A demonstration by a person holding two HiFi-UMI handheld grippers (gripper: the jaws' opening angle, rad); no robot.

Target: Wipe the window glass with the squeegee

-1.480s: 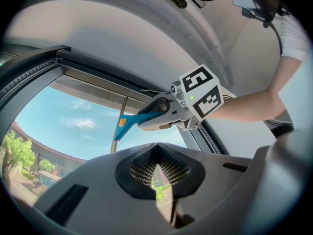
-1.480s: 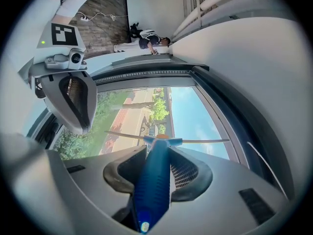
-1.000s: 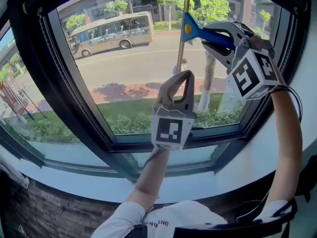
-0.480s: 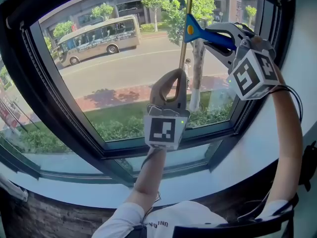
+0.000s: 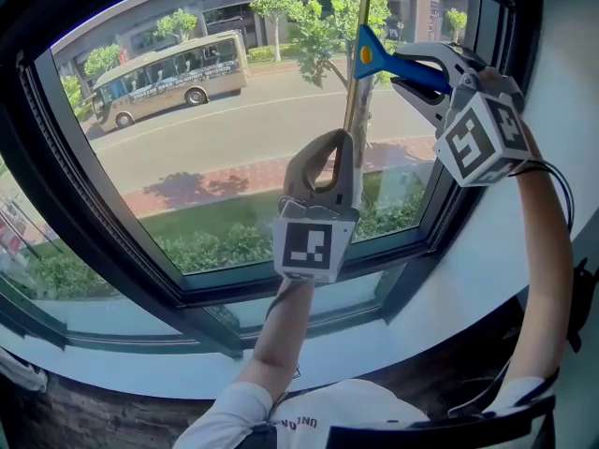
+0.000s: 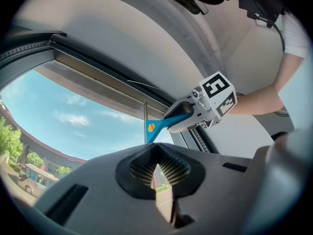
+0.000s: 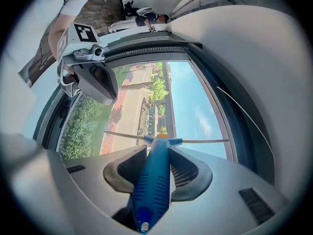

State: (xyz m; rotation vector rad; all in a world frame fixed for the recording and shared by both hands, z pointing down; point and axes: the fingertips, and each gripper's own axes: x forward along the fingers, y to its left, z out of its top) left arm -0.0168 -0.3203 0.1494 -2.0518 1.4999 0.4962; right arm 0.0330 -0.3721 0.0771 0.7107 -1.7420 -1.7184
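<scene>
The squeegee (image 5: pixel 374 61) has a blue handle with a yellow dot and a thin blade standing upright against the window glass (image 5: pixel 215 148), near the pane's upper right. My right gripper (image 5: pixel 416 75) is shut on the handle, raised high at the right. In the right gripper view the blue handle (image 7: pixel 152 180) runs out between the jaws to the blade (image 7: pixel 195 141) on the glass. My left gripper (image 5: pixel 328 152) is held lower, in front of the middle of the pane, shut with nothing in it. In the left gripper view the squeegee (image 6: pixel 157 127) shows above the closed jaws.
A dark window frame (image 5: pixel 281 283) surrounds the pane, with a second lower pane and a pale sill (image 5: pixel 393 344) beneath. Outside are a road, a bus (image 5: pixel 168 78), trees and hedges. A white wall (image 5: pixel 571 157) stands at the right.
The squeegee blade and my right gripper now sit closer to the pane's right frame. The left gripper has stayed shut below them, drifting slightly left.
</scene>
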